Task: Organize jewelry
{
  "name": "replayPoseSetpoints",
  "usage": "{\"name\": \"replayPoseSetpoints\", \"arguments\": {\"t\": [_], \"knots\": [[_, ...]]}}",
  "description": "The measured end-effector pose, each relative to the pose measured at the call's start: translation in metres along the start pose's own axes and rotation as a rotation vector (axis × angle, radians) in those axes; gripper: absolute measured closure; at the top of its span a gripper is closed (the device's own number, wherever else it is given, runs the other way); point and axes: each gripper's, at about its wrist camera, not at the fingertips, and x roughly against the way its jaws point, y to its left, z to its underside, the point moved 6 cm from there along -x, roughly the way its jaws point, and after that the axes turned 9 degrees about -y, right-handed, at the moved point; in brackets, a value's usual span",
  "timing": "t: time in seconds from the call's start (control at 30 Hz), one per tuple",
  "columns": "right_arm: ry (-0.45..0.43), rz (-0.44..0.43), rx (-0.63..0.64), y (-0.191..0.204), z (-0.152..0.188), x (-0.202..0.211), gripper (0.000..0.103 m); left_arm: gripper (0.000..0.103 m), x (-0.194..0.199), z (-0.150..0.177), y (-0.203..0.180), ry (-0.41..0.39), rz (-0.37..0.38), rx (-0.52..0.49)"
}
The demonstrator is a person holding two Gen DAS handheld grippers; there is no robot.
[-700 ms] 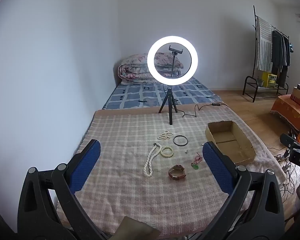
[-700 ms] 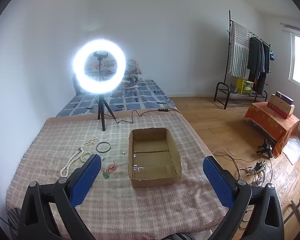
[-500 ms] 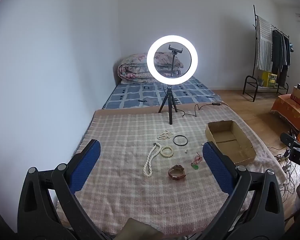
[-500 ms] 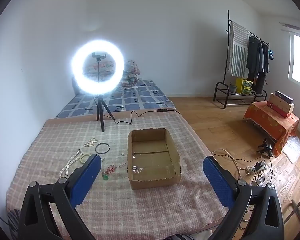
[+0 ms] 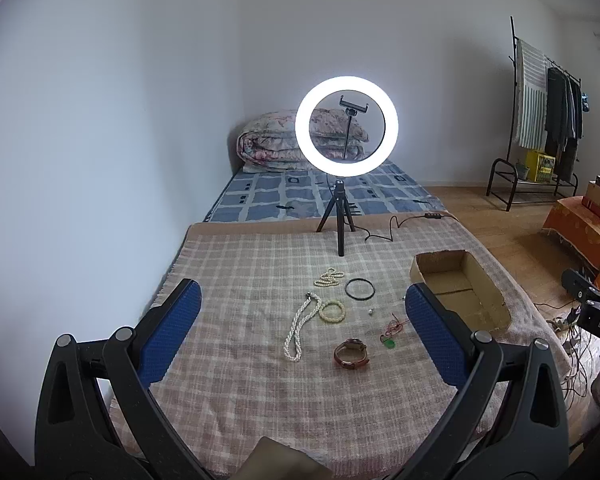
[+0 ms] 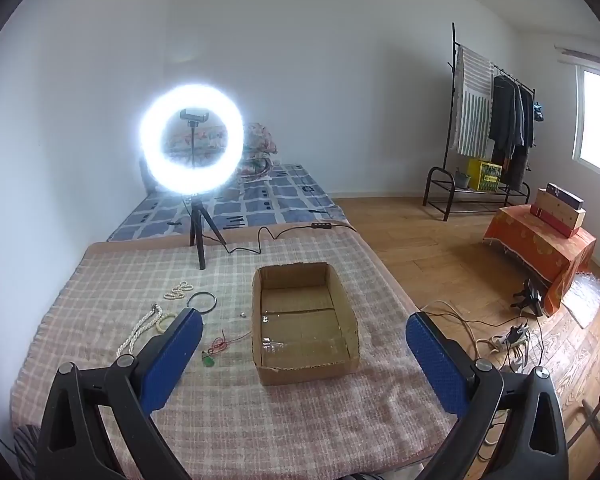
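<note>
Jewelry lies spread on a checked blanket [image 5: 228, 280]: a long white pearl necklace [image 5: 300, 326], a cream bead bracelet [image 5: 332, 310], a small pearl strand [image 5: 329, 276], a black ring bangle [image 5: 359, 289], a brown watch [image 5: 351, 353] and a red cord with a green pendant [image 5: 392, 330]. An open cardboard box [image 6: 302, 318] stands to their right, with nothing in it. My left gripper [image 5: 300, 336] hangs open above the near jewelry, holding nothing. My right gripper [image 6: 304, 354] is open in front of the box, also bare.
A lit ring light on a tripod [image 5: 346, 128] stands at the blanket's far edge, its cable [image 6: 268, 236] trailing right. A folded quilt [image 5: 276, 142] lies behind. On the right are wooden floor, loose cables [image 6: 512, 336], a clothes rack [image 6: 492, 120] and an orange-covered stand [image 6: 540, 240].
Both views have shifted slightly; the jewelry and box stay where they were. Both grippers remain open.
</note>
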Motion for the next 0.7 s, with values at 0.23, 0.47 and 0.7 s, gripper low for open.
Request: {"name": "replayPoseSetpoints", "arguments": {"t": [0.23,0.47,0.7], "knots": [[-0.043,-0.01,0.013,0.012,-0.009,-0.002,0.0,0.0,-0.001,-0.01,-0.004,-0.043,0.007,0.012],[-0.075,-0.027,0.024,0.022,-0.015,-0.013,0.0,0.0,-0.01,-0.013,-0.017,-0.078,0.033,-0.001],[-0.103,-0.021,0.016,0.022,-0.019,-0.019,0.0,0.0,-0.019,-0.013,-0.019,-0.075,0.029,0.011]]}}
